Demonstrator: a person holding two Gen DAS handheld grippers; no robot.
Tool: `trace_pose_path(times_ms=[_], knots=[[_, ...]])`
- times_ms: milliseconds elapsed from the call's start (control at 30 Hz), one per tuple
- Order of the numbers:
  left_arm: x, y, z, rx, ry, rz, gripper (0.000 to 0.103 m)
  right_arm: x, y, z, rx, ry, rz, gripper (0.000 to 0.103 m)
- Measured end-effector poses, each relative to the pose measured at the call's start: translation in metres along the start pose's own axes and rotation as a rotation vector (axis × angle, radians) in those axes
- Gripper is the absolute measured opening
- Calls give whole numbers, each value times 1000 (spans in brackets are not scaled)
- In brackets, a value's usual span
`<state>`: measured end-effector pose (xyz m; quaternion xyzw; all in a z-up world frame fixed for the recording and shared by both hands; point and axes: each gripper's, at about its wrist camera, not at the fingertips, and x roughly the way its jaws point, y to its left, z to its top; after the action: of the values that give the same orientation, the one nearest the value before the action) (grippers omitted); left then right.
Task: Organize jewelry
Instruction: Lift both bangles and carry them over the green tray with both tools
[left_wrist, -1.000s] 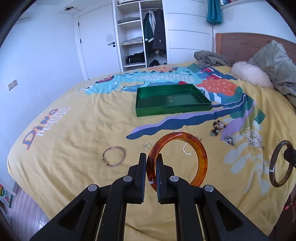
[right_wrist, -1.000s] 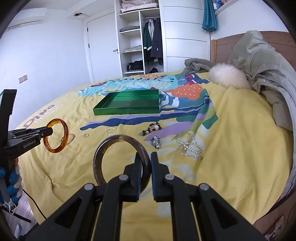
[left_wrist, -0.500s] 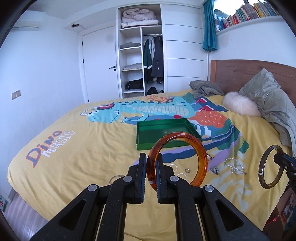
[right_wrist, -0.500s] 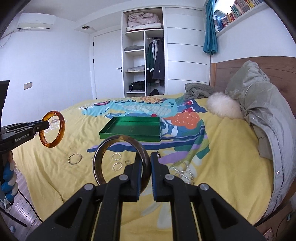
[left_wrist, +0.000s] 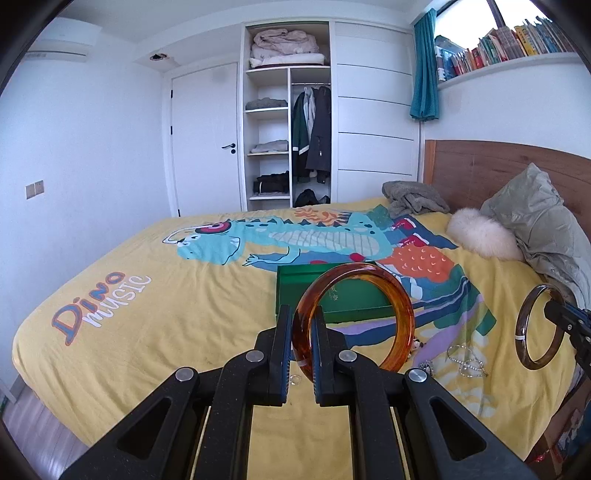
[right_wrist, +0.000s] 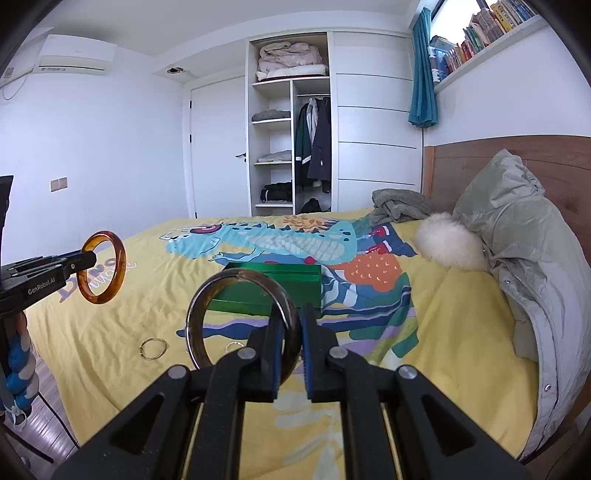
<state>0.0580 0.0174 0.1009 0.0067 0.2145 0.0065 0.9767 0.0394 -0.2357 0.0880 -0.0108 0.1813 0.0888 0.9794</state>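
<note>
Both jaws narrow: left gripper (left_wrist: 299, 328) clamps amber bangle (left_wrist: 400, 314); right gripper (right_wrist: 293, 321) clamps dark bangle (right_wrist: 207, 295).

Left wrist view: looks along its gripper fingers, over the bed (left_wrist: 184, 314) toward the wardrobe (left_wrist: 288, 140).
Right wrist view: alongside, facing likewise.
Shared: green tray (left_wrist: 354, 299), wardrobe, headboard (right_wrist: 480, 158).

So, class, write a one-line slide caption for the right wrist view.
Right gripper holds a dark bangle above the yellow bedspread, green tray ahead; left gripper holds an amber bangle.
</note>
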Motion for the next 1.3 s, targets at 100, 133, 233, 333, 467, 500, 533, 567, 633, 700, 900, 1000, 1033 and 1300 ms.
trace_pose_path(times_ms=[100,133,233,333,467,500,533,567,633,700,900,1000,1033,1300], knots=[[5,2,3,-3,0,2,9,6,2,7,-10,-3,4,8],[8,3,4,-5,2,3,9,9,3,9,-12,-3,6,8],[14,6,7,-9,6,8,9,18,4,14,-16,0,11,8],[23,9,10,-11,10,14,9,28,7,17,-22,5,14,8],[35,11,12,-10,19,20,9,42,10,21,-31,16,19,8],[38,12,12,-9,22,21,9,47,10,22,-32,19,20,8],[42,12,13,-8,25,24,9,51,11,22,-33,22,21,8],[46,13,14,-7,28,26,9,55,11,23,-33,25,22,8],[54,13,15,-4,35,29,9,65,12,24,-32,30,24,8],[62,13,16,-1,42,33,9,75,11,26,-29,36,28,8],[91,12,21,11,67,40,9,111,9,28,-25,61,32,9],[108,10,24,24,75,44,9,130,7,30,-22,71,30,8],[114,9,26,28,78,45,9,136,6,32,-20,73,29,9],[184,1,44,51,109,52,9,204,-13,49,0,91,4,9]])
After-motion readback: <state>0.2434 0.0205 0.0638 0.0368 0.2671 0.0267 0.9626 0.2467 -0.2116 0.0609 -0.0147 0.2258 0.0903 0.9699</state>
